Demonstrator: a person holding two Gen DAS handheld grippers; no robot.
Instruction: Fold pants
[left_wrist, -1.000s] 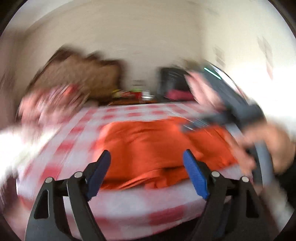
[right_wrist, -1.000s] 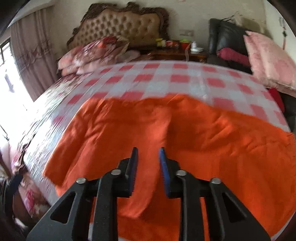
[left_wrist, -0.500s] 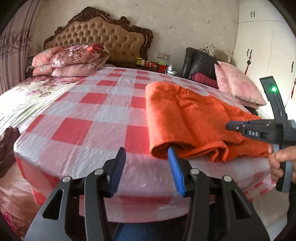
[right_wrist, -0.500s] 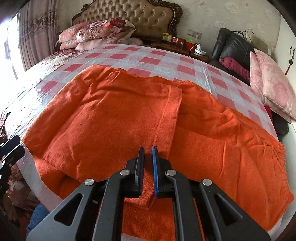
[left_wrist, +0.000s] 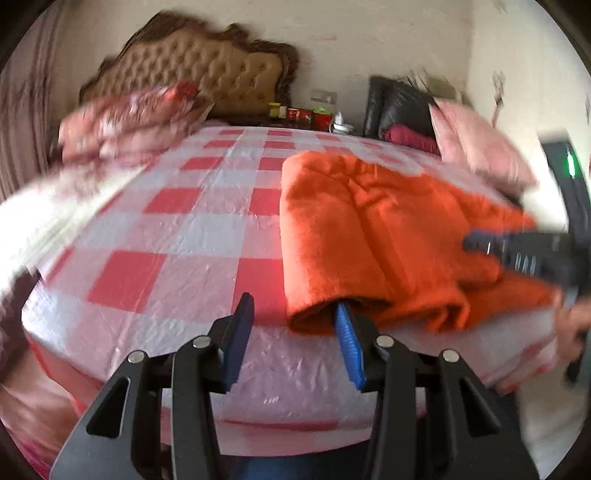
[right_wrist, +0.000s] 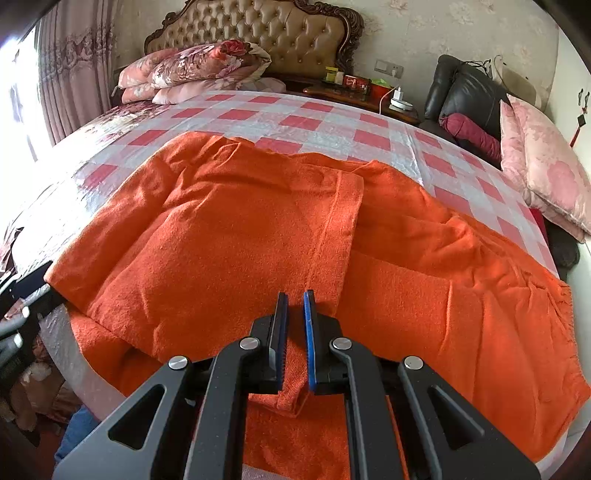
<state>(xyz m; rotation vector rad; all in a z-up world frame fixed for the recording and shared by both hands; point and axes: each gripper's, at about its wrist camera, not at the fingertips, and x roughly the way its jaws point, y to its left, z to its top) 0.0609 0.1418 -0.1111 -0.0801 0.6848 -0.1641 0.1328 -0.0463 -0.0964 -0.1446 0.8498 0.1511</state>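
Note:
The orange pants (right_wrist: 236, 236) lie partly folded on the checked bed, one part laid over the other with a hem band (right_wrist: 340, 229) running down the middle. In the left wrist view the pants (left_wrist: 351, 229) form a thick folded roll at the bed's near edge. My left gripper (left_wrist: 291, 339) is open at the roll's near left corner, its right pad (left_wrist: 347, 343) touching the fold's end. My right gripper (right_wrist: 294, 332) is nearly shut, a narrow gap between its pads, low over the pants' near edge with nothing clamped. It also shows in the left wrist view (left_wrist: 524, 251).
The bed has a red and white checked cover (left_wrist: 177, 236) and a tufted headboard (right_wrist: 273, 26). Floral pillows (right_wrist: 199, 70) lie at its head. A nightstand with jars (right_wrist: 354, 88), a black chair (right_wrist: 465, 92) and pink cushions (right_wrist: 546, 166) stand to the right.
My left gripper has opened wider and moved in to the folded corner of the pants. My right gripper has stayed nearly shut and low over the near edge.

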